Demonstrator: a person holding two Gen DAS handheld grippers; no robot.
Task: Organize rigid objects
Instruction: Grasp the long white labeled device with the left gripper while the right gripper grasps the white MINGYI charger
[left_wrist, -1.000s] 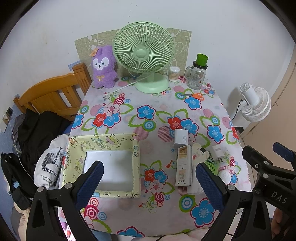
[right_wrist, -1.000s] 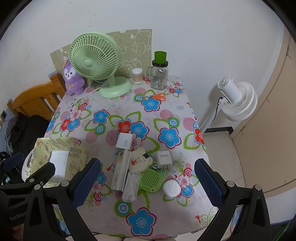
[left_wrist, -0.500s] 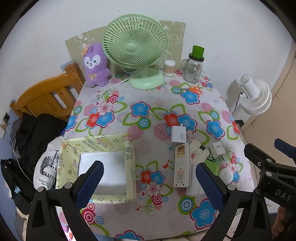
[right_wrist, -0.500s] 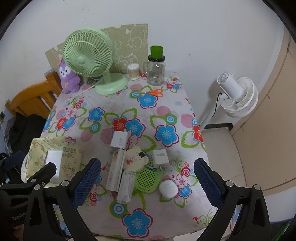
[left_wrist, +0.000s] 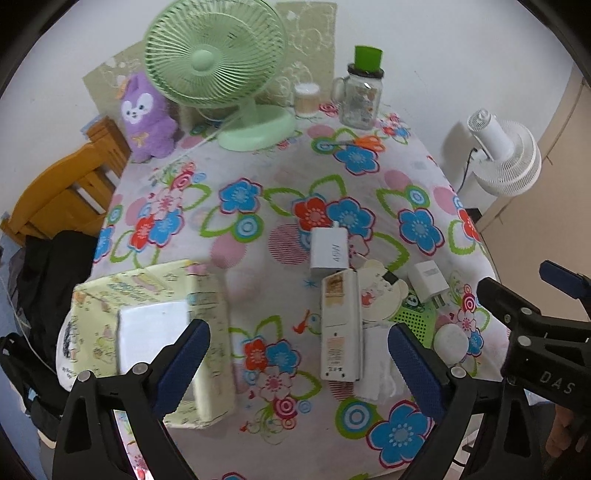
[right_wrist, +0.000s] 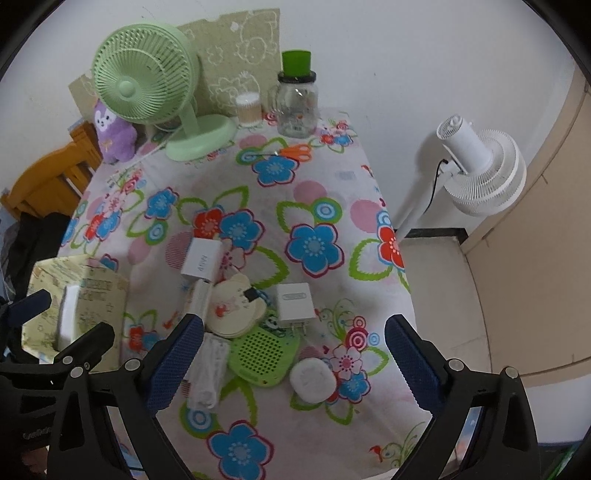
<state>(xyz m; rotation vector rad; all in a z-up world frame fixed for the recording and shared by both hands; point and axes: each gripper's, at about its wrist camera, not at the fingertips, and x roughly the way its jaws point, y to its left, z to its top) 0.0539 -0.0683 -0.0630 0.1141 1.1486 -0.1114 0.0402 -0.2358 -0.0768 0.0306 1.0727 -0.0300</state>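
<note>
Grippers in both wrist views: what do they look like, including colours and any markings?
Both are black plastic frames with silver screws. The left gripper and right gripper carry long dark-blue pads with a fine dotted texture. The right one's frame, seen from the left wrist, bears white letters "DAS". No sleeves or cables visible.

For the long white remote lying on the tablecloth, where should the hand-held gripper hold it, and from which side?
Grip the long white remote across its narrow width near the middle, coming from above. It lies flat, and its long left edge is free; the round cartoon card crowds its right edge.
</note>
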